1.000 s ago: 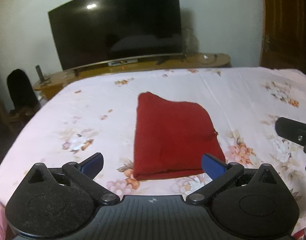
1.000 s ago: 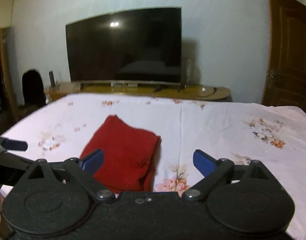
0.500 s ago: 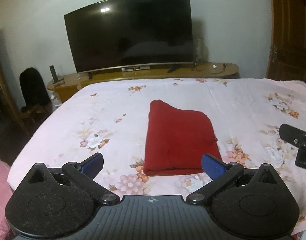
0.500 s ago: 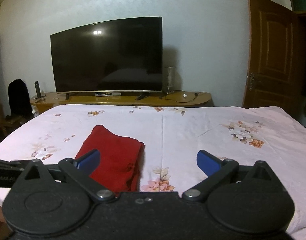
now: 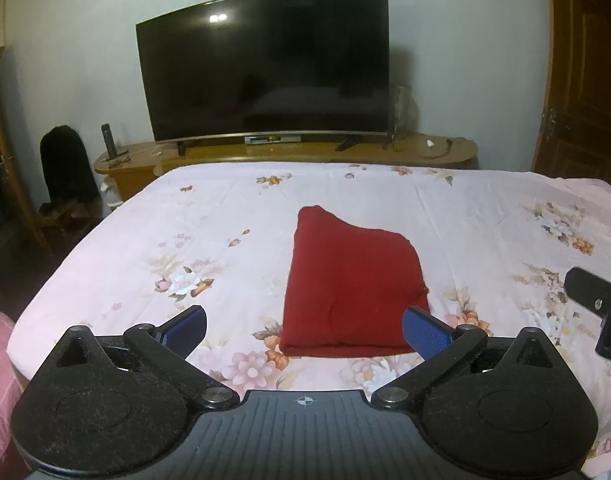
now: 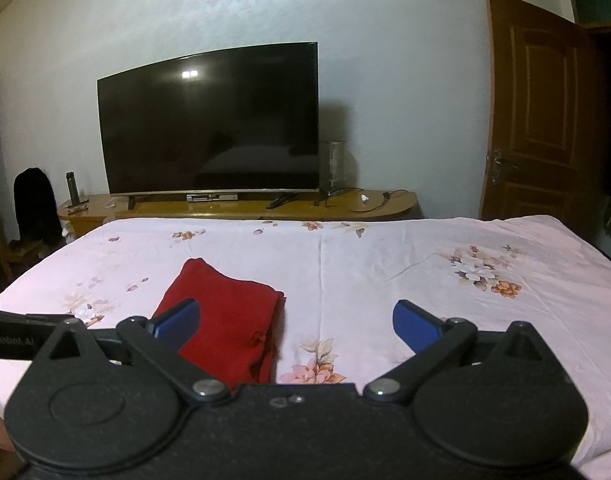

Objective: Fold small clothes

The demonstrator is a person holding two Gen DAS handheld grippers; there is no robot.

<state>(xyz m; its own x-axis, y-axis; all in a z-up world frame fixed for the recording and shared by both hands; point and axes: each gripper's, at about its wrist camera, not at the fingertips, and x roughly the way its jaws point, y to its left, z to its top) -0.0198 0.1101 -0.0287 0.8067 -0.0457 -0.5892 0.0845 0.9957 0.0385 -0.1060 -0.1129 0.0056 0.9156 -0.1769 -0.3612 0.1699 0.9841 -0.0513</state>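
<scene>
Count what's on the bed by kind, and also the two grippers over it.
Red folded cloth: 1
Grippers: 2, the left gripper and the right gripper, both open and holding nothing
Total: 3

Dim, grainy indoor light, a ceiling-lamp glint on the television (image 5: 265, 76), fisheye bending at edges.

Dark TV (image 5: 265, 64) on wooden stand (image 6: 241, 206) — brown door (image 6: 541, 108) right.
</scene>
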